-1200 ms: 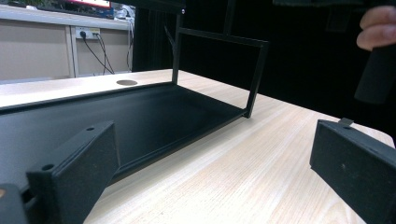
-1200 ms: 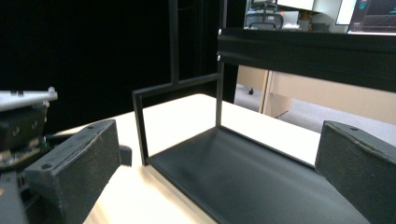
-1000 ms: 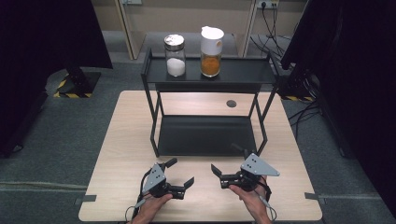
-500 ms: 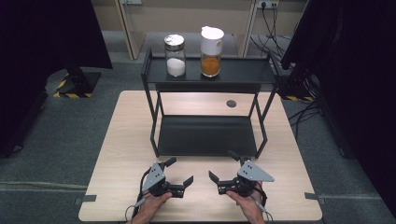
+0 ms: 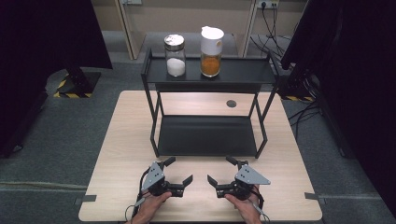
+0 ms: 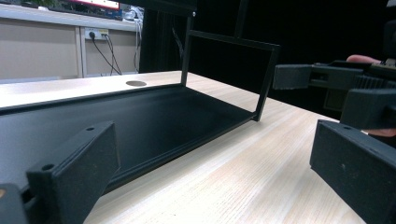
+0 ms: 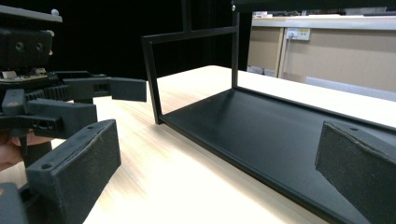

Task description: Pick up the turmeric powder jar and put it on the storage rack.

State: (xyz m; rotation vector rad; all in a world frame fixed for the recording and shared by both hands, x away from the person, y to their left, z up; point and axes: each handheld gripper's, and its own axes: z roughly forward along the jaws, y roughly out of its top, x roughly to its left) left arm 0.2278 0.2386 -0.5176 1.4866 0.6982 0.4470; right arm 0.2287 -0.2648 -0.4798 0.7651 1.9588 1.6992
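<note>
Nothing is begun: both the left hand-held gripper (image 5: 179, 171) and right hand-held gripper (image 5: 219, 170) gape empty before the black rack (image 5: 205, 135), jars (image 5: 175, 55) untouched

L gripper (image 5: 177, 170) jaws wide apart; R gripper (image 5: 220, 171) same; tips facing inward.
</note>
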